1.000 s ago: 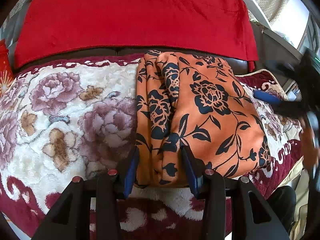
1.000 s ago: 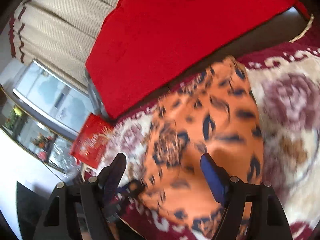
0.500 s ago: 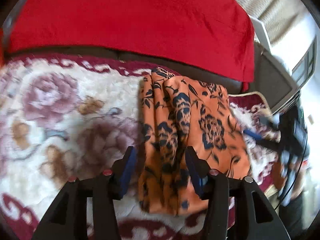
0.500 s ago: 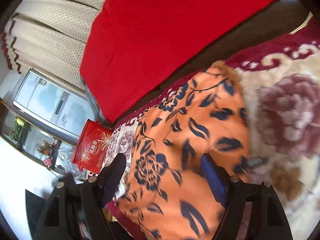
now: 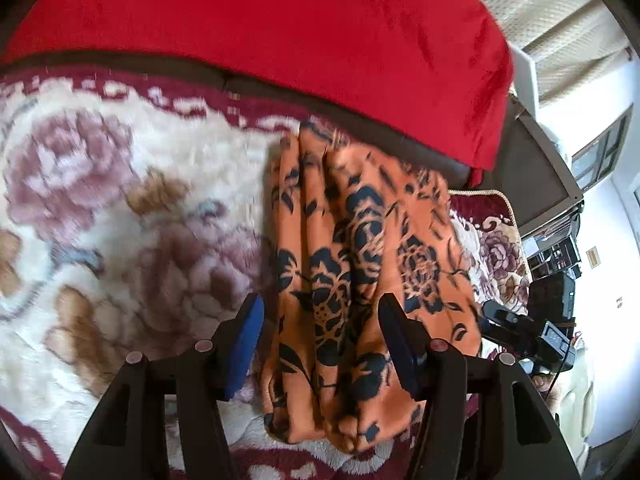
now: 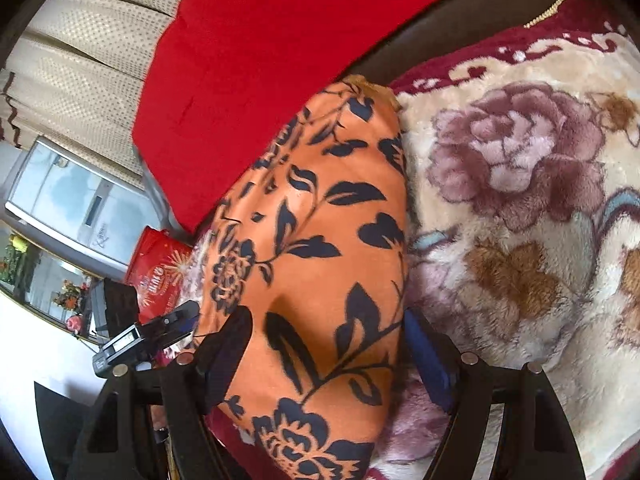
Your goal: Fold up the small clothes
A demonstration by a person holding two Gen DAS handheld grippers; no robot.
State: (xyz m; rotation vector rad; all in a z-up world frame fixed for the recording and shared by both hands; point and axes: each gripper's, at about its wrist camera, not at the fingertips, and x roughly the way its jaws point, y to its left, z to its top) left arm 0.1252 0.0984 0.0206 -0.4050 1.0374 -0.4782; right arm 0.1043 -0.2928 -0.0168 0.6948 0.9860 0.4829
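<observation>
An orange garment with a dark blue flower print (image 5: pixel 360 264) lies folded into a long strip on a cream and maroon floral blanket (image 5: pixel 120 240). My left gripper (image 5: pixel 320 344) is open and hovers above the strip's near end, its fingers apart on either side. The same garment shows in the right wrist view (image 6: pixel 320 260). My right gripper (image 6: pixel 328 352) is open above its other end and holds nothing. The right gripper also shows at the right edge of the left wrist view (image 5: pixel 524 332).
A red cover (image 5: pixel 260 20) drapes the sofa back behind the blanket. A red tin (image 6: pixel 160 272) and a grey appliance (image 6: pixel 80 208) stand beyond the sofa's end. Beige curtains (image 6: pixel 88 64) hang behind. The blanket's maroon border (image 5: pixel 280 464) marks the sofa's front edge.
Both grippers have lifted and pulled back from the garment, which lies released on the blanket. The left view has swung right; the right gripper moved in over the garment's other end.
</observation>
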